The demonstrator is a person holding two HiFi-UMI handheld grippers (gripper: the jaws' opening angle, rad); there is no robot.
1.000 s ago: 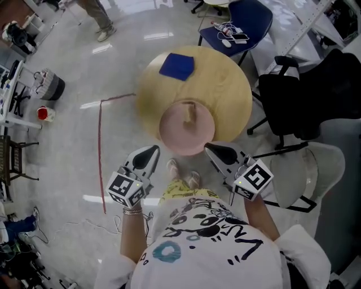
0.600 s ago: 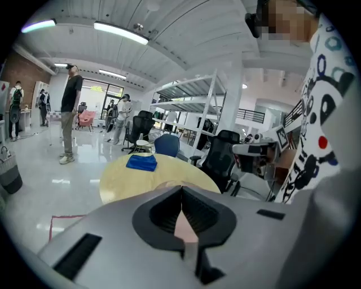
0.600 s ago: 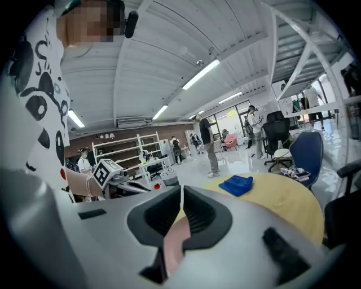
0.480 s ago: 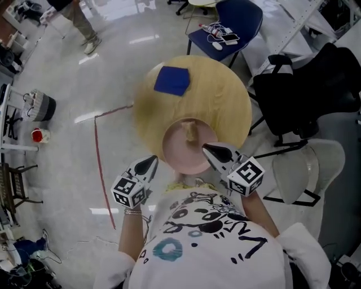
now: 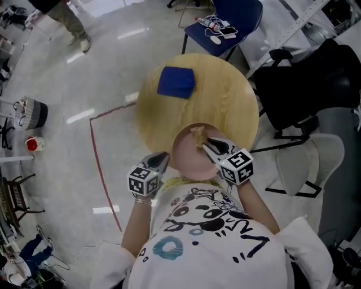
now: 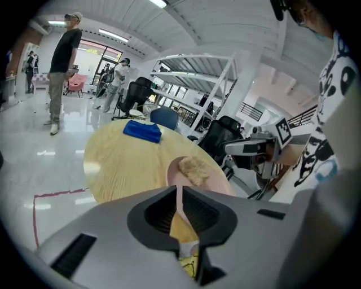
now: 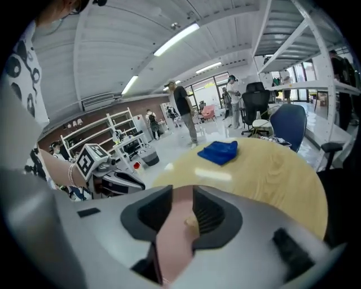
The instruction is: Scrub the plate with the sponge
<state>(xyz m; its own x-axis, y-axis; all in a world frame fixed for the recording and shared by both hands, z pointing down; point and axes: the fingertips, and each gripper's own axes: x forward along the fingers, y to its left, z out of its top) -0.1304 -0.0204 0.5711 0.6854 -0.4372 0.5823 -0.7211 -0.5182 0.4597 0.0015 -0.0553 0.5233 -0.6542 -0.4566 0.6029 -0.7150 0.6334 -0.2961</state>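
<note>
The left hand-held gripper (image 5: 162, 157) had its jaws together, with only a thin slit between them in the left gripper view (image 6: 179, 197), and nothing was clamped in them. Its tip stood just beside the left rim of the pink plate (image 5: 186, 157); whether it touched the rim I could not tell. The right hand-held gripper (image 5: 207, 144) had just been opening its jaws. In the right gripper view (image 7: 181, 195) they stood apart and the pads did not press on anything; in the gap only the plate (image 7: 176, 248) and a small part of the sponge (image 7: 190, 222) showed. This gripper was over the right half of the plate, its tip just beside the sponge.

The beige sponge (image 5: 198, 134) lay on the plate, close to the far rim. The plate was at the near edge of the round wooden surface (image 5: 225, 96), directly in front of the person. A folded blue cloth (image 5: 176, 82) lay on the far left part of the same surface, well apart from the plate. Beyond the surface stood a blue chair (image 5: 240, 14), and a red tape line (image 5: 95, 152) ran on the floor at the left.
</note>
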